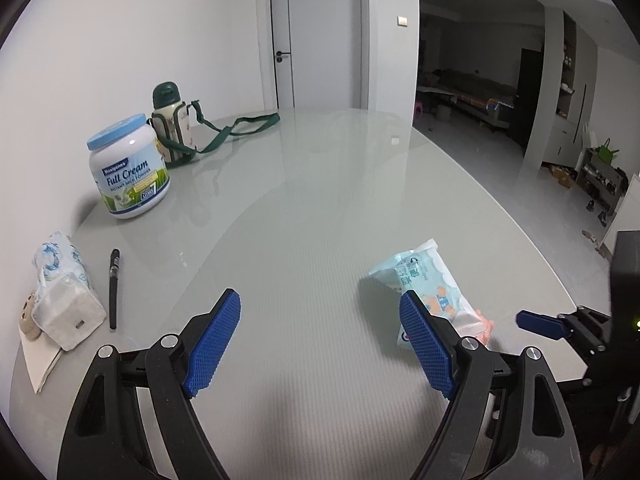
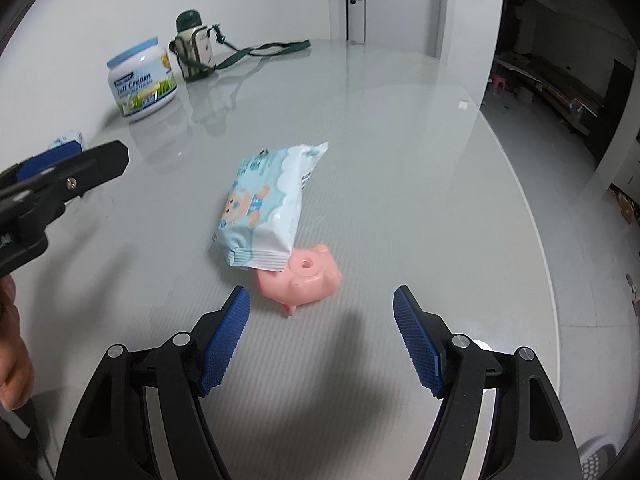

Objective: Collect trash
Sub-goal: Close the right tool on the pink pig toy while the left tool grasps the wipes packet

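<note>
**Operator:** Pale-blue film, printed with a cartoon bear, forms the wipes packet (image 2: pixel 267 204). It lies flat near the middle of the bench (image 2: pixel 400 160), one crimped end resting on a pink plastic piece (image 2: pixel 304 280). Handling estimate?

**Technician:** Judged light and soft. The film is glossy, so probably slippery, and the body should yield under pressure. Recommended hold: across the short width of the body, or on the ribbed seam at the near end, where the crimp is stiffer. The pink piece is rigid, moulded and rounded, with a hole in its top face; it looks light and unlikely to deform.

**Operator:** Claw state?

**Technician:** Right claw (image 2: pixel 322 340) stands wide, nothing between its textured blue pads, just short of the pink piece. Left claw (image 1: pixel 320 340) is likewise spread and empty, beside the packet.

**Operator:** Surroundings?

**Technician:** The bench surface is smooth, grey and reflective. Well apart at the far left stand a milk powder jar (image 1: pixel 128 168), rigid plastic, and a strapped bottle (image 1: pixel 172 124). A soft tissue pack (image 1: pixel 66 292) and a black pen (image 1: pixel 114 288) lie at the left edge.
</note>
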Tool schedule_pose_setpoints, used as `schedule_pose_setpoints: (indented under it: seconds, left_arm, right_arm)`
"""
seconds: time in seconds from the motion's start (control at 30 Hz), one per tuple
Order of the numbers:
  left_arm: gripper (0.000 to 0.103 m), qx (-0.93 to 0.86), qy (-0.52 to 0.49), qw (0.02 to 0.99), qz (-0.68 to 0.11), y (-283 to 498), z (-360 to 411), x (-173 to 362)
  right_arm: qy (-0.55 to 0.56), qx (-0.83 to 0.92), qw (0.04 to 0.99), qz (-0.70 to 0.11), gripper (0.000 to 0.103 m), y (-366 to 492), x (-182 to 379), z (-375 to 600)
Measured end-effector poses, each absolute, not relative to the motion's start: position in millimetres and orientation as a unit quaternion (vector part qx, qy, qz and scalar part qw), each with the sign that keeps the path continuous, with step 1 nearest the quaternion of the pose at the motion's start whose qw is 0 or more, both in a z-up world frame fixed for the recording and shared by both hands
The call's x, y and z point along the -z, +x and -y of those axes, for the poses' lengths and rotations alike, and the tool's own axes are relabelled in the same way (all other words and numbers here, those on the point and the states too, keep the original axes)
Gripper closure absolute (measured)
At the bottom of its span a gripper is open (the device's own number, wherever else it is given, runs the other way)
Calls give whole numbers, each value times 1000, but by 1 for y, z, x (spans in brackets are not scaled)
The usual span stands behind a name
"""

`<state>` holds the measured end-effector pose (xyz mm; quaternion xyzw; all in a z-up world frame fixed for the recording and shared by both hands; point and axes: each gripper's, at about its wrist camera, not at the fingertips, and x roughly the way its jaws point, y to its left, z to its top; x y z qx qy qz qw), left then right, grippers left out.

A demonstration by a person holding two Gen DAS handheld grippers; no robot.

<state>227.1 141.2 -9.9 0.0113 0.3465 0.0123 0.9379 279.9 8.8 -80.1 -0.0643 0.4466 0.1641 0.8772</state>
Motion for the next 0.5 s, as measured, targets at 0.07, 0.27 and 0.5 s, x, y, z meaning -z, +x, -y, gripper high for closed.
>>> schedule_pose_setpoints:
  seconds: [0.07, 0.27, 0.5]
  left_arm:
    - [23, -11, 13, 937, -350, 228, -140, 12]
    - [23, -10, 10, 933, -359, 233, -141, 18]
    - [23, -8, 10, 931, -364, 233, -138, 22]
  right_arm:
    - [-71, -161, 877, -448, 32, 283, 83, -13]
    - [-78, -157, 878, -446, 32, 294, 88, -19]
    - [-73, -170, 878, -442, 51, 296, 91, -20]
